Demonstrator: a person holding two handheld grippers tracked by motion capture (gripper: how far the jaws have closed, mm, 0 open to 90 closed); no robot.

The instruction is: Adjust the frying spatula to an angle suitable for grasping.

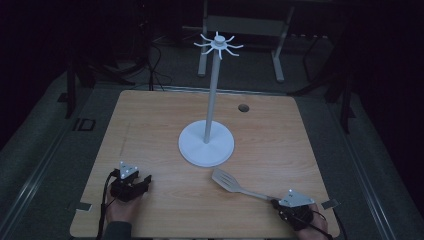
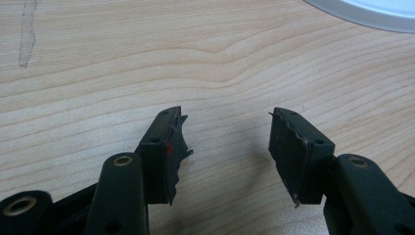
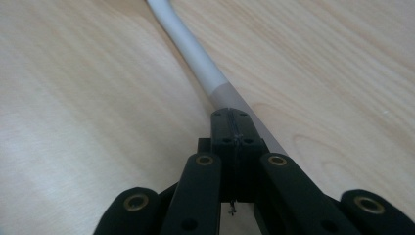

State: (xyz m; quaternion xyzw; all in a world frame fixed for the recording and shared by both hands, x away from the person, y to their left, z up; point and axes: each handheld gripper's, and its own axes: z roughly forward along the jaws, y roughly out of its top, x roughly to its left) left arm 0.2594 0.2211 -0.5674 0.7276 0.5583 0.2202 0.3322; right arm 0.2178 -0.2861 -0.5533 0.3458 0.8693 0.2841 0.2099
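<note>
A white hanging stand (image 1: 206, 142) sits in the middle of the wooden table (image 1: 150, 120), its round base wide and flat, a thin pole rising from it to a crown of hooks (image 1: 218, 44) at the far end of the view. It stands between my two hands and a little farther off, so anything carried straight across the middle meets that base. Beyond it, near the far edge, there is a small dark hole (image 1: 243, 108) in the tabletop. The grey slotted spatula (image 1: 235, 184) lies flat on the wood just to the near right of the base, its blade close to the base rim but apart from it, its handle running toward the near right corner. My right gripper (image 1: 276, 202) rests at that corner with its jaws fully together; in the right gripper view (image 3: 234, 128) they meet right at the end of the handle, which runs on past them, and I cannot tell whether the handle is pinched between them or just lies beside them. My left gripper (image 1: 144, 180) sits low on the near left of the table, jaws wide apart with nothing between them, bare wood under them in the left gripper view (image 2: 225, 142) and the rim of the stand's base off in the far right corner of that view. Both hands are close to the near edge. The left half of the table is open wood, and so is the strip to the right of the base.
</note>
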